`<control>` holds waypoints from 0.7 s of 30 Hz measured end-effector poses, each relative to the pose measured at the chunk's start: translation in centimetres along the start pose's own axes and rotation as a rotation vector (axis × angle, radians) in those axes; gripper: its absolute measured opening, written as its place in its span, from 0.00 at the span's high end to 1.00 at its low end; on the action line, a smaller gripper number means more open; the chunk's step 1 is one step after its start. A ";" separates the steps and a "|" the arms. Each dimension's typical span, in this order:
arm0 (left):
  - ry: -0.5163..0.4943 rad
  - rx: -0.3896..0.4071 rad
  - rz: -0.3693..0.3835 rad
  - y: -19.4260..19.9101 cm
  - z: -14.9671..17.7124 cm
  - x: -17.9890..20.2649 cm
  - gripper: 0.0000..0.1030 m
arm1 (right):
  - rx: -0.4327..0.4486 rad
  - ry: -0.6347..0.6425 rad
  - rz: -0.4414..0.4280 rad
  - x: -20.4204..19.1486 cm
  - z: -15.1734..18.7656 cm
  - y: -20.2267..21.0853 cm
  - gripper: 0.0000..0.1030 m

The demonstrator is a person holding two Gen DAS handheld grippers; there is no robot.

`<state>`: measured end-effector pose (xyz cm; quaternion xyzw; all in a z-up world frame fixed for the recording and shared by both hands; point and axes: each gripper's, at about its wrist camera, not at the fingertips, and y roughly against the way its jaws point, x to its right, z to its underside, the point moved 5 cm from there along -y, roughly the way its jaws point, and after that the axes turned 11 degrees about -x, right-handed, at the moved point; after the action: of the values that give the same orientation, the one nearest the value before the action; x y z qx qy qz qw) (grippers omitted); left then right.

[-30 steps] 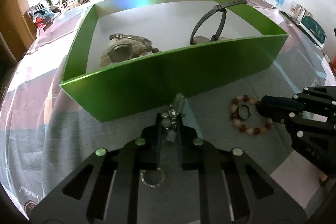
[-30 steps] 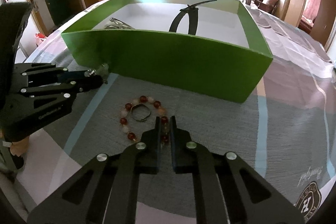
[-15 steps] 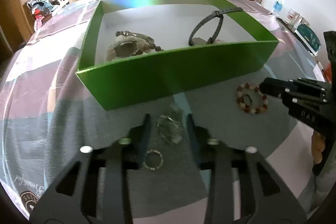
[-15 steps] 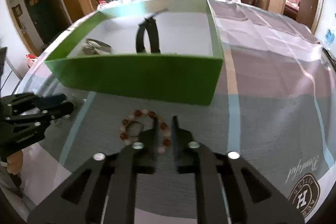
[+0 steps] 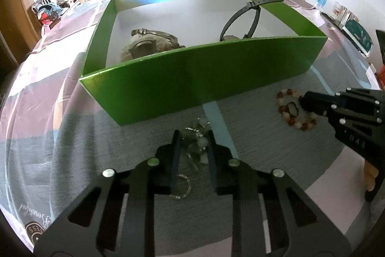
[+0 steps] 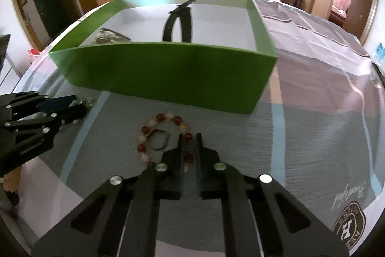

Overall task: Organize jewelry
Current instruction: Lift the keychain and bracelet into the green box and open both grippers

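Clearance over the near wall of the green rectangular cardboard box (image 5: 204,78), which already holds a dark strap watch (image 5: 243,16) and a metal-band watch (image 5: 149,42), is the main hazard, because a low carry by either tool would snag dangling jewellery on that wall. The left gripper (image 5: 192,136) stands parted around a pale green beaded jewellery cluster (image 5: 196,143) on the grey tablecloth (image 5: 252,148), so closing off-centre could spill loose strands. The right gripper (image 6: 189,140) is nearly closed over one side of the red-and-cream bead bracelet (image 6: 163,136); whether it grips cannot be told, and lifting could drag out the small dark ring (image 6: 158,140) lying inside the loop.
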<state>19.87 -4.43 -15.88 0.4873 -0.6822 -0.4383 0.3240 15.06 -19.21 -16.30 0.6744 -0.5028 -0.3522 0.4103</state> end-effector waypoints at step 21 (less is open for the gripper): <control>-0.019 0.183 0.014 10.6 -1.6 -0.5 0.89 | 0.269 0.020 -0.067 -1.4 -4.7 12.8 0.92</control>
<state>17.40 -2.88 -5.52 0.5060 -0.7259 -0.3764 0.2744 13.92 -18.90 -2.68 0.7432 -0.5185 -0.2886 0.3091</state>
